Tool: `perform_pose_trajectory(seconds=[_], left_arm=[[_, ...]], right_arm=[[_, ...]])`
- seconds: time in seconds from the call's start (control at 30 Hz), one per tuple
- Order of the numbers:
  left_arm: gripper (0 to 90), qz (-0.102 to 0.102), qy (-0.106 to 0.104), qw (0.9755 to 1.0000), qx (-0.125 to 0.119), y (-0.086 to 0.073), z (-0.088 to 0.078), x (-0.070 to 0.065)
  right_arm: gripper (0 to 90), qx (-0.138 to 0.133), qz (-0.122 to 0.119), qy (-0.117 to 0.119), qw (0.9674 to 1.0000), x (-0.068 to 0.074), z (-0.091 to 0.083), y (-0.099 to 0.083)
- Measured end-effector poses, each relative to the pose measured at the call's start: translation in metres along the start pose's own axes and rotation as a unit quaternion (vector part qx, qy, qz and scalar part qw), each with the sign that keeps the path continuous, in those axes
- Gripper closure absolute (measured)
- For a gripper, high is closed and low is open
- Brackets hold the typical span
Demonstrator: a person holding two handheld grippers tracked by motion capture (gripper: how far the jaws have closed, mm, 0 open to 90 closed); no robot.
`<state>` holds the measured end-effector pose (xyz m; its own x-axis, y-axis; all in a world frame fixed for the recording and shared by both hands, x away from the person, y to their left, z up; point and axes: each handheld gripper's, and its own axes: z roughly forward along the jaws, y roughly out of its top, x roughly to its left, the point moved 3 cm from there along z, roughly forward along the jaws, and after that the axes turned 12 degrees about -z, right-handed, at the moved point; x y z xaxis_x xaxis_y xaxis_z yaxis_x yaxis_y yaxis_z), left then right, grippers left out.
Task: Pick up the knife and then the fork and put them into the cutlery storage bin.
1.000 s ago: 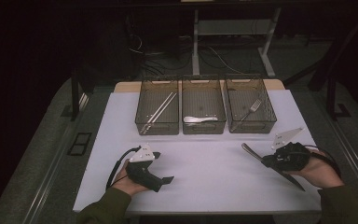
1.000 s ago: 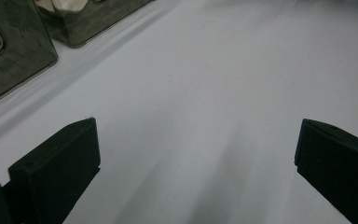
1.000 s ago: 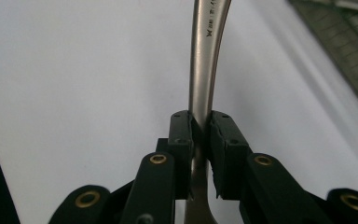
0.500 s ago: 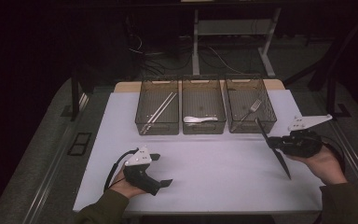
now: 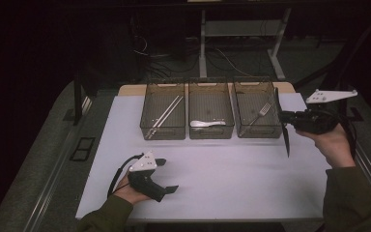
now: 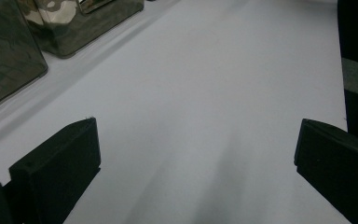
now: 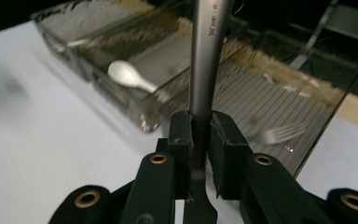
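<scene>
My right gripper (image 5: 283,117) is held in the air at the right, beside the right-hand bin (image 5: 256,131), and it is shut on a long metal knife (image 5: 286,140). The knife stands nearly upright, one end pointing down toward the white mat (image 5: 222,174). In the right gripper view the pads (image 7: 182,135) clamp the knife's shaft (image 7: 209,46), with a white spoon (image 7: 130,77) and a fork (image 7: 279,134) in the bins beyond. My left gripper (image 5: 168,175) rests low on the mat at the front left, open, and the span between its jaws (image 6: 196,158) holds nothing.
Three clear bins stand in a row at the back of the mat: chopsticks (image 5: 163,116) in the left one, the spoon (image 5: 207,123) in the middle one, the fork (image 5: 261,113) in the right one. Dark table edges and cables lie beyond.
The right gripper has risen and moved back toward the right bin with the knife, which swung from slanting over the mat to nearly upright. The left gripper has stayed put.
</scene>
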<state>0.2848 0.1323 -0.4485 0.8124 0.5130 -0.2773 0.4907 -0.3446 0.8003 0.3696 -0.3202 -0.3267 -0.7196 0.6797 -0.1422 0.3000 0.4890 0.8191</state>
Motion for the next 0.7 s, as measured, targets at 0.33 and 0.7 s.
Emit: perform_pose_trajectory(seconds=[0.33,0.7], left_arm=[[0.0,-0.003,-0.002,1.0000,-0.003,0.001,-0.001,0.000],[0.0,-0.003,-0.007,1.0000,-0.003,0.001,-0.001,0.000]], right_arm=[[79.2,-0.019,0.012,-0.048,0.9986,-0.036,0.008,0.046],[79.1,-0.017,0.029,-0.083,0.9960,-0.073,0.041,0.064]])
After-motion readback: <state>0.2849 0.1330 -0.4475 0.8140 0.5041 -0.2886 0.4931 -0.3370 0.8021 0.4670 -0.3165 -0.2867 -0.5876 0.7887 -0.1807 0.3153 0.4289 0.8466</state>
